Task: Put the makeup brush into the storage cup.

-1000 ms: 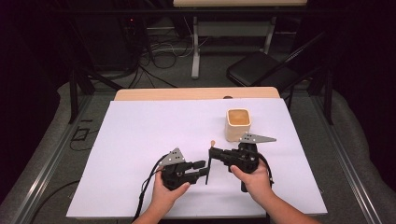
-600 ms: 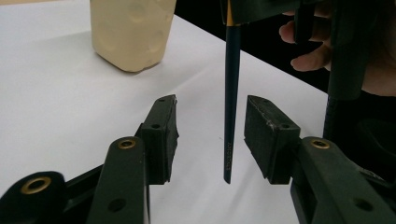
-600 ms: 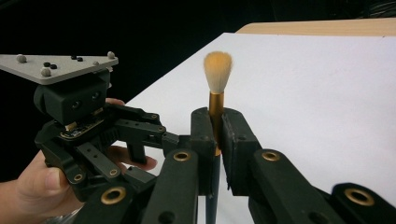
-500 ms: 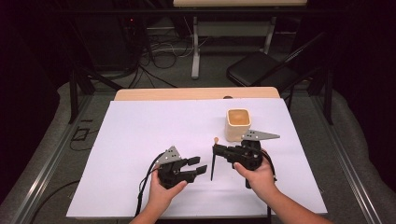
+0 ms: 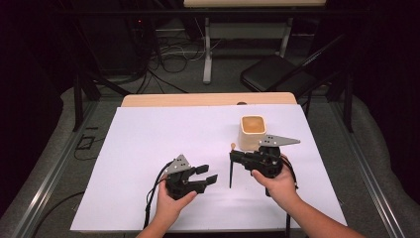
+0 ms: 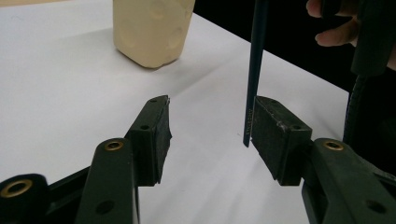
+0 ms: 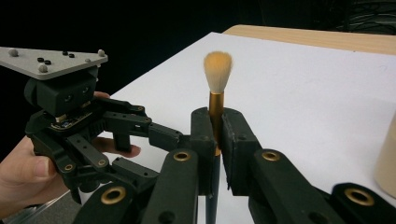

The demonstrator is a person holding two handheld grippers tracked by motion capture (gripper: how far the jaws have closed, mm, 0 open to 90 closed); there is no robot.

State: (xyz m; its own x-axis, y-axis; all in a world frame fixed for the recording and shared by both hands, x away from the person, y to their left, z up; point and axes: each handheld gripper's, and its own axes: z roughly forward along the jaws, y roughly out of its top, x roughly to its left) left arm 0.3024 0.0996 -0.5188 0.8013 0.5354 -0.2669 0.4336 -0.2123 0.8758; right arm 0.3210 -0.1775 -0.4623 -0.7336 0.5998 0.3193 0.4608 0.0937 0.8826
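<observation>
The brush (image 7: 217, 88) has soft pale bristles, a shiny gold metal collar and a dark glossy handle. The cup (image 5: 253, 131) looks like matt cream plastic. The table (image 5: 148, 144) cover is smooth white paper, with bare wood at the far edge.

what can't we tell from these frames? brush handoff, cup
- Inside of the cup: high view too small to tell if it holds anything; cut off by edges in both gripper views.
- Brush: right hand-held gripper jaws hide the ferrule's lower part; bristles cut off in left gripper view.
- Print on the handle tip: too small, left gripper view.

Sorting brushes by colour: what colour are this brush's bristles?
The bristles are pale orange with whitish tips, clearest in the right gripper view.
</observation>
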